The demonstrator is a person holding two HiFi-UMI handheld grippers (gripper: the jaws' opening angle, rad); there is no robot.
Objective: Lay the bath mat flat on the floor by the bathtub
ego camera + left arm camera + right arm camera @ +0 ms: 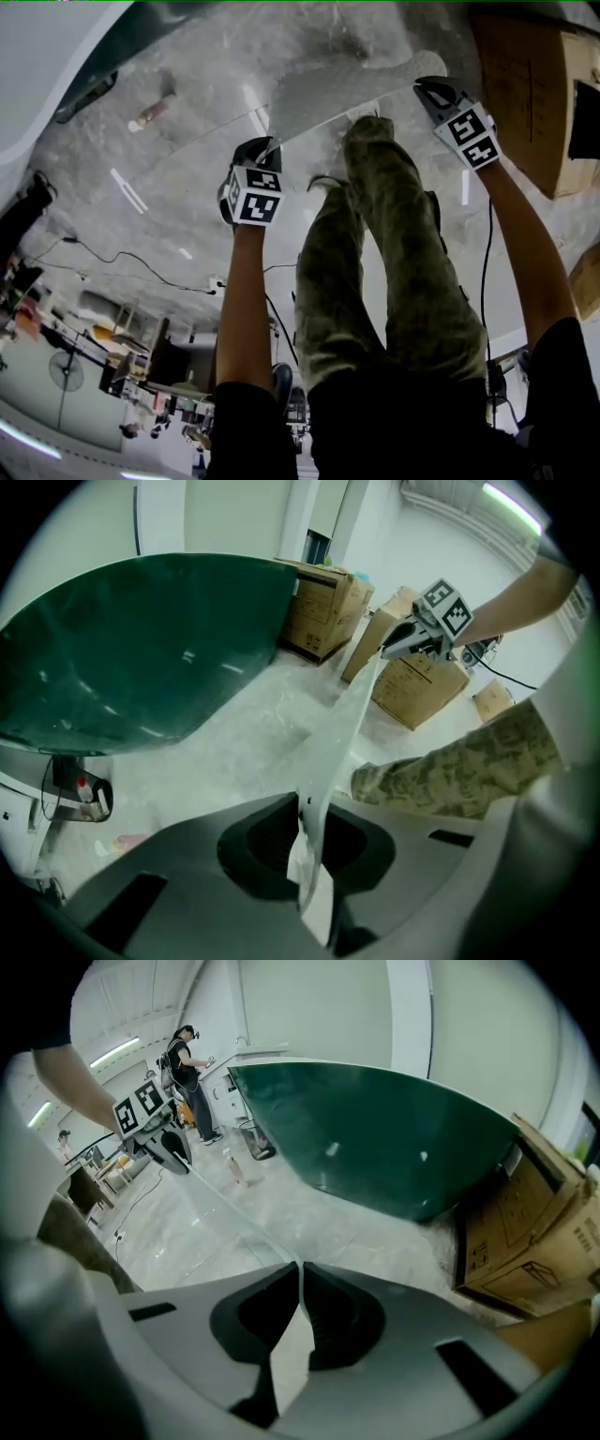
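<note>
The bath mat (347, 84) is a thin pale sheet, stretched in the air between both grippers above the grey floor. My left gripper (255, 155) is shut on one end of it, and my right gripper (433, 92) is shut on the other. In the left gripper view the mat (342, 733) runs from the shut jaws (302, 803) up to the other gripper (412, 639). The right gripper view shows the mat's edge (234, 1213) pinched between the jaws (300, 1269). The dark green bathtub (141, 639) (375, 1138) stands just beyond the mat.
Cardboard boxes (534, 94) (323, 607) (525, 1232) stand beside the tub. The person's camouflage trouser legs (384, 244) are between the arms. A black cable (131, 267) and a small bottle (150, 112) lie on the floor. Another person (187, 1068) stands far off.
</note>
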